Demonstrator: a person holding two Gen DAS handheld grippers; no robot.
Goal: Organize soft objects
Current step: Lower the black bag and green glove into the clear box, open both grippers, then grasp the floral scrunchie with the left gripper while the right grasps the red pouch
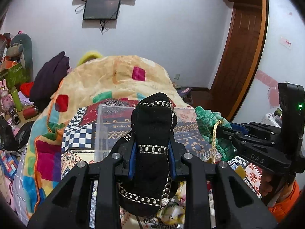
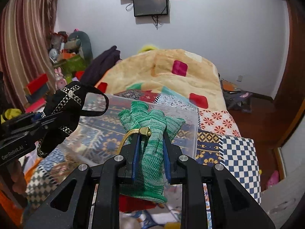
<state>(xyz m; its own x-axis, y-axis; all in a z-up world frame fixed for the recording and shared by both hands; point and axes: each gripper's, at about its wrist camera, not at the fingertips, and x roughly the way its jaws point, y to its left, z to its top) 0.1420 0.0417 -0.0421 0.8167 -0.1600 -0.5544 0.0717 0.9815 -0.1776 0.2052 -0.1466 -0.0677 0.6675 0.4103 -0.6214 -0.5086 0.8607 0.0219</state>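
Observation:
My left gripper (image 1: 152, 152) is shut on a black cloth piece with silver trim (image 1: 152, 129), held up above the bed. It also shows at the left of the right wrist view (image 2: 63, 112). My right gripper (image 2: 150, 148) is shut on a green knitted pouch with a gold cord (image 2: 150, 133), also held up; it appears at the right of the left wrist view (image 1: 211, 126). A clear plastic box (image 1: 103, 122) stands on the bed just beyond both grippers, and shows in the right wrist view (image 2: 188, 126).
The bed carries a patchwork quilt (image 1: 190, 133) and a cream blanket with coloured squares (image 1: 106, 76). Dark clothes (image 1: 49, 76) and toys and boxes (image 1: 13, 70) pile at the left. A wooden door (image 1: 240, 43) is at the right.

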